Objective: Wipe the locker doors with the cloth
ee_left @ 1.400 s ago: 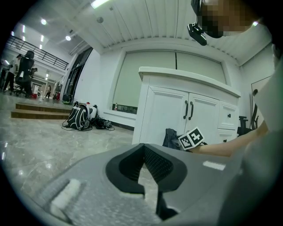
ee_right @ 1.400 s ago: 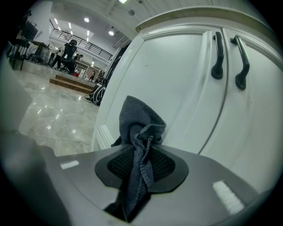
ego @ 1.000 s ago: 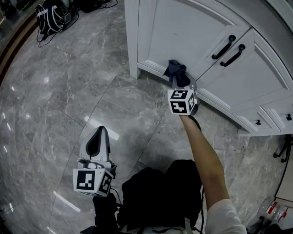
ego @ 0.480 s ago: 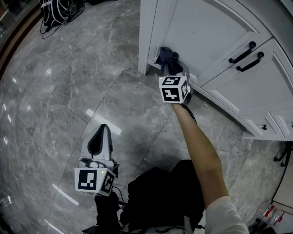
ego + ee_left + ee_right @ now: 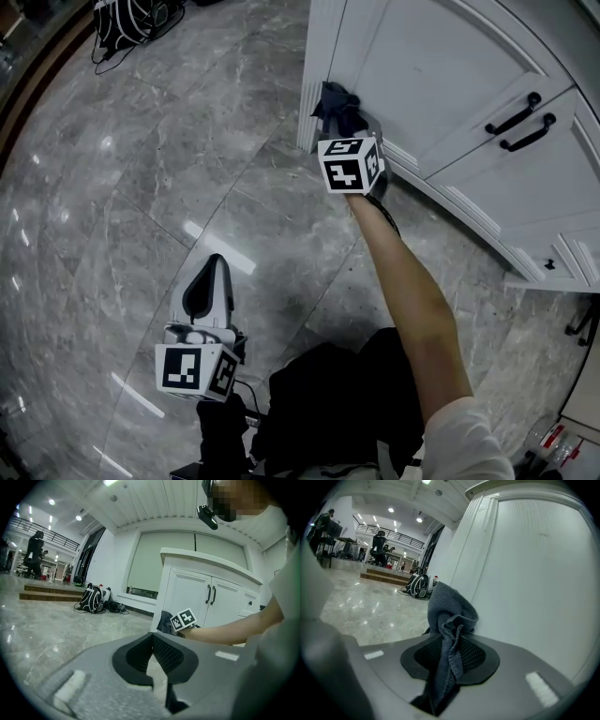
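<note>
Cloth: a dark blue-grey cloth (image 5: 451,613), bunched into a narrow wad and pinched in the right gripper (image 5: 449,644).
Cloth's long axis: it runs along the jaws. The fuller, folded end sticks out past the tips toward the locker, and a thin tail trails back down between the jaws.
Cloth's place: in the head view it sits at the bottom left corner of the left locker door (image 5: 427,61), just beside the locker's white corner post (image 5: 317,66). No view shows whether it presses on the panel.
Right tongs: narrow, clamped on the cloth, aimed slightly downward at the door's lower edge.
Left tongs: the left gripper (image 5: 151,639) has its tips together with nothing between them. It is held low over the grey marble floor (image 5: 131,197), well apart from the locker.
Door handles: two black bars (image 5: 523,120) at the door's far edge, well apart from the cloth.
</note>
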{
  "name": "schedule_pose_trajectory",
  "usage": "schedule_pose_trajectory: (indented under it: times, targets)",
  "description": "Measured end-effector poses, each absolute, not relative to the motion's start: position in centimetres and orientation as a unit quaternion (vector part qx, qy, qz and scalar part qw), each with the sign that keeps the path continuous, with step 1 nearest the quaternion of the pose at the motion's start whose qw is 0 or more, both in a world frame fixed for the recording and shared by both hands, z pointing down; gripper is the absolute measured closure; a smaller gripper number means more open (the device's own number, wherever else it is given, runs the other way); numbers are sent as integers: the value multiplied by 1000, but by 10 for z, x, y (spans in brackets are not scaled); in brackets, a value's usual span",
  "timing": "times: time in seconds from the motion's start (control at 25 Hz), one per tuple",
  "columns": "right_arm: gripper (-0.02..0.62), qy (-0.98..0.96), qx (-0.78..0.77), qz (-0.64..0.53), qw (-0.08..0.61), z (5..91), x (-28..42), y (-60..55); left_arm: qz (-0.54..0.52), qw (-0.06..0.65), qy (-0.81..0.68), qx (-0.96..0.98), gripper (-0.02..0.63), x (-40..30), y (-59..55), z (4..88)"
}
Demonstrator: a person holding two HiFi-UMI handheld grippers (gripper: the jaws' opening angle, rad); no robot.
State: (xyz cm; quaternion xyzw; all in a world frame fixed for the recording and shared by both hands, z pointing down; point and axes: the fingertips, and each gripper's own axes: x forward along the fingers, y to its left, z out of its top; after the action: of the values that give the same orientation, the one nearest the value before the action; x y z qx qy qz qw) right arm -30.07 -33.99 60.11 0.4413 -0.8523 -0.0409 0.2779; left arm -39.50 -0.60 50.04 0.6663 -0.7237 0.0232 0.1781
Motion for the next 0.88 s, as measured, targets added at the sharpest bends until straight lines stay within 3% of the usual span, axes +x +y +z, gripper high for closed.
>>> schedule_pose_trajectory:
  times: [0.4,0.6,0.88]
  targets:
    - [502,-913,349,-76,200,514,-269,-265,26,153,-700,697,604,-349,-30,473]
    - [502,-928,308,-73,195,473,-206,-220,46,139,-681,718,604,-296,-48,438]
    - [502,-936,302,-27,179,370,-90,-140,65,110,-647,752,604,-205,-60,303]
